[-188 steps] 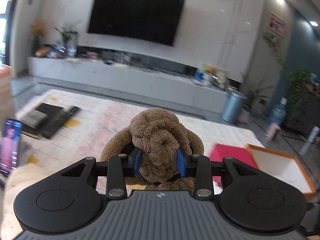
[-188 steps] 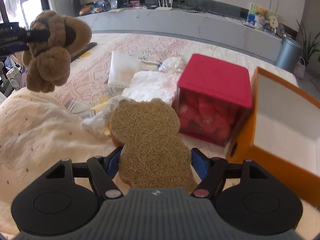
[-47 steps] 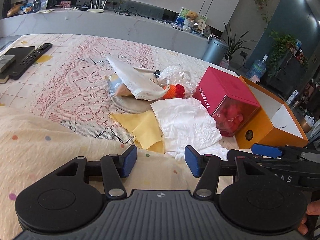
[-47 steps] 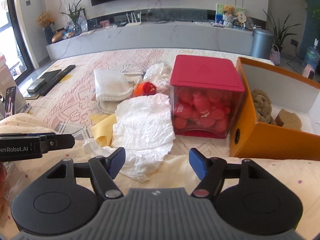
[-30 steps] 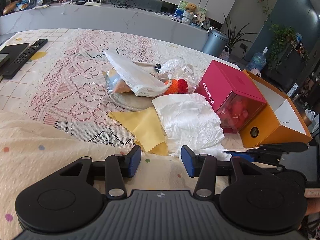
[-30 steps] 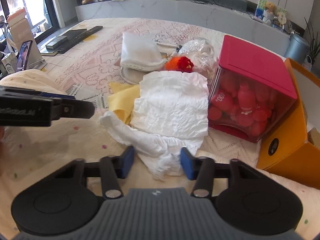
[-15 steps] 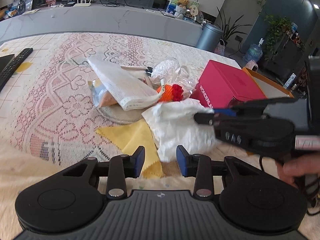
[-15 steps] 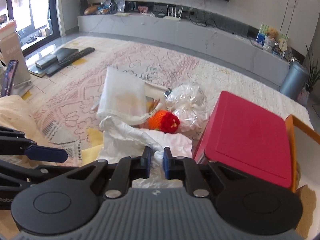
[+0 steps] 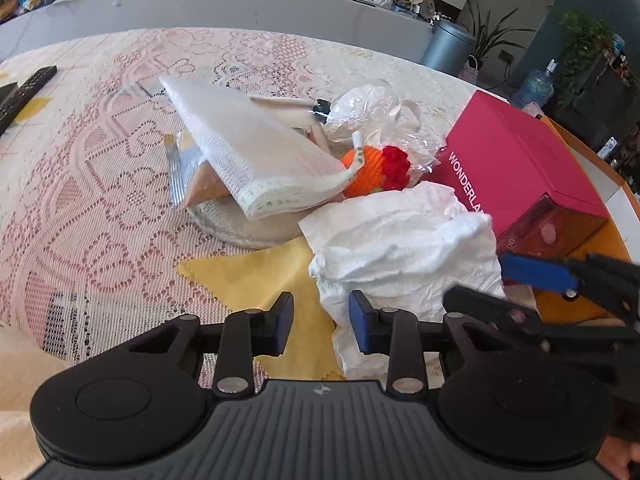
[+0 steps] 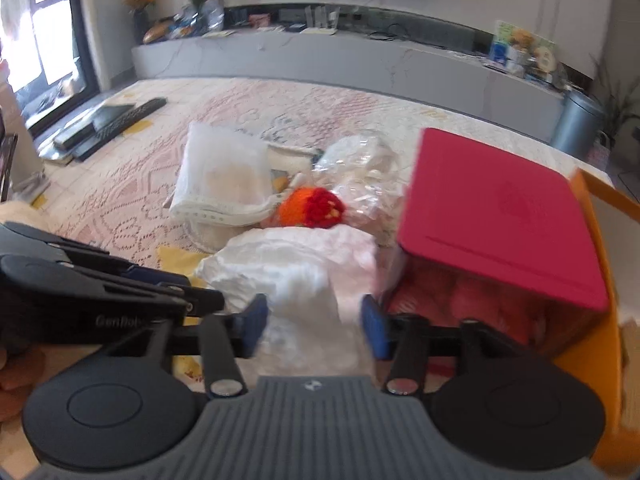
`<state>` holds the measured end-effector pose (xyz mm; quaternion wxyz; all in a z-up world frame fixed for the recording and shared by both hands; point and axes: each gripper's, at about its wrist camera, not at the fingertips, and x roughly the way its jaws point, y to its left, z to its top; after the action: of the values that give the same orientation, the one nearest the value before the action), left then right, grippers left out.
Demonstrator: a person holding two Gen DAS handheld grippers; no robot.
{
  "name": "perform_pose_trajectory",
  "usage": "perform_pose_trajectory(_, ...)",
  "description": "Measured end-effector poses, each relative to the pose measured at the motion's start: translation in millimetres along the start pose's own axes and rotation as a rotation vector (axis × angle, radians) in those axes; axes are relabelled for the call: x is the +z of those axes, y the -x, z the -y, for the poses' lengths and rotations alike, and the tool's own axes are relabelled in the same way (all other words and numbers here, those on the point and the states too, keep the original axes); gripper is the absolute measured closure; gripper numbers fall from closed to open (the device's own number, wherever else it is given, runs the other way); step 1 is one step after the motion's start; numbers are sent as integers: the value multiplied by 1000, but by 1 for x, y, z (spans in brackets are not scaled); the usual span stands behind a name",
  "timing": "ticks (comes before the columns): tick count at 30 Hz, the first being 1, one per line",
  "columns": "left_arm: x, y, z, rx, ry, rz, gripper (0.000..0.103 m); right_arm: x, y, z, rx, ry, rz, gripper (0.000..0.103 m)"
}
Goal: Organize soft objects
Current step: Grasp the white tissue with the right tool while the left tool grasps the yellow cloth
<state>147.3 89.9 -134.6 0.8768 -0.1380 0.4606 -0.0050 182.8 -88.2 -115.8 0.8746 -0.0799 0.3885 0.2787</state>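
A crumpled white cloth (image 9: 404, 248) lies bunched on the lace tablecloth, also in the right wrist view (image 10: 304, 276). My right gripper (image 10: 314, 322) is open with the cloth's near edge between its blue pads. My left gripper (image 9: 320, 320) is open, its right pad beside the cloth's lower fold, over a yellow cloth (image 9: 256, 272). An orange and red knitted toy (image 9: 376, 172) lies behind the white cloth, next to a folded white mesh cloth (image 9: 248, 152) and a clear plastic bag (image 9: 372, 112).
A pink-lidded clear box (image 9: 516, 160) of red items stands right of the cloth, against an orange box (image 10: 608, 280). Remotes (image 10: 108, 124) lie at the far left. A cream dotted blanket (image 9: 20, 360) covers the near edge.
My right gripper, shut on the white cloth half a second ago, has opened and the cloth sits bunched. My left gripper has moved closer to the cloth.
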Motion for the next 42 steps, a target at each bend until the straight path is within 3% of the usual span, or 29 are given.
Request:
perform_pose_trajectory(1, 0, -1, 0, 2, 2, -3, 64, -5, 2, 3, -16, -25, -4, 35)
perform_pose_trajectory(2, -1, -2, 0, 5, 1, -8, 65, -10, 2, 6, -28, -43, -10, 34)
perform_pose_trajectory(9, -2, -5, -1, 26, 12, -31, 65, -9, -17, 24, 47, -193, -35, 38)
perform_pose_trajectory(13, -1, -8, -2, 34, 18, -48, 66, -6, -32, 18, 73, -228, -53, 49)
perform_pose_trajectory(15, -2, -7, -1, 37, 13, -48, 66, -4, -34, 14, 66, -217, -43, 59)
perform_pose_trajectory(19, -3, -2, -2, 30, 19, -38, 66, -2, -20, -1, 32, -126, -11, 80)
perform_pose_trajectory(22, -6, 12, -3, 7, 23, -12, 64, -2, -6, -3, 44, -111, 5, 86)
perform_pose_trajectory(24, -8, 23, -4, -6, 25, 6, 52, -2, 8, 2, 45, -123, 28, 87)
perform_pose_trajectory(28, -15, 43, -3, 4, -3, 22, 41, -7, 41, 22, 44, -199, 68, 87)
perform_pose_trajectory(30, -17, 46, 0, 9, -33, 9, 31, -12, 57, 32, 21, -221, 75, 87)
perform_pose_trajectory(33, -18, 42, 8, 35, -90, -3, 26, -23, 71, 42, -37, -212, 59, 87)
perform_pose_trajectory(37, -16, 24, 16, 91, -166, -14, 26, -38, 58, 48, -54, -241, 1, 87)
perform_pose_trajectory(42, -12, 4, 14, 91, -161, -29, 28, -44, 42, 53, -27, -295, -22, 87)
